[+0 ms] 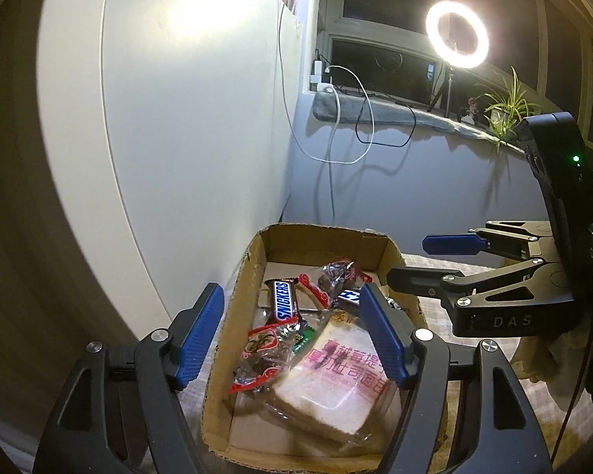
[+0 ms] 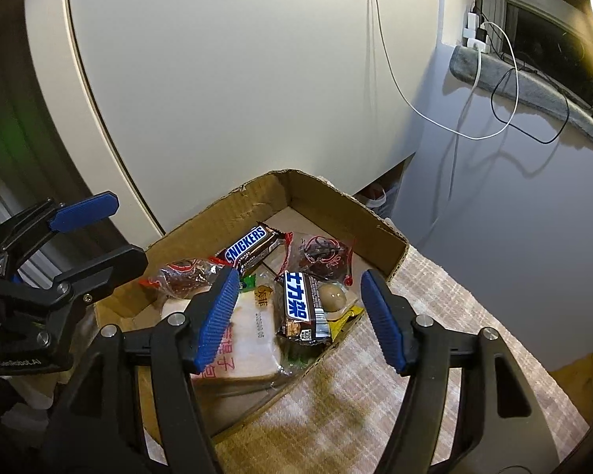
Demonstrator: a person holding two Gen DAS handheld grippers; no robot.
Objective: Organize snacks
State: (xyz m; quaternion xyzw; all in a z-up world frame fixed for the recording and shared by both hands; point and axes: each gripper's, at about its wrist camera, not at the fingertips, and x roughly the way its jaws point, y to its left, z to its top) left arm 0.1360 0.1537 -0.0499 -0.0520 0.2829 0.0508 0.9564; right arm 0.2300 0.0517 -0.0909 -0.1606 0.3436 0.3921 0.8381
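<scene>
Left wrist view: both tools, left tool [image 1: 290,331] and right tool [image 2: 300,320], hover spread apart, empty, over the cardboard box [image 1: 253,252].

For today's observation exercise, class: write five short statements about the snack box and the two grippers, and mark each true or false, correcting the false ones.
1. The snacks lie in a cardboard box. True.
2. The left gripper is shut on the Snickers bar. False: its jaws stand open above the box and hold nothing.
3. The packaged bread slice has pink print on its wrapper. True.
4. The ring light by the window is switched off. False: it glows brightly.
5. The right gripper holds a snack over the cloth. False: its jaws are open and empty, over the box's near corner.
</scene>
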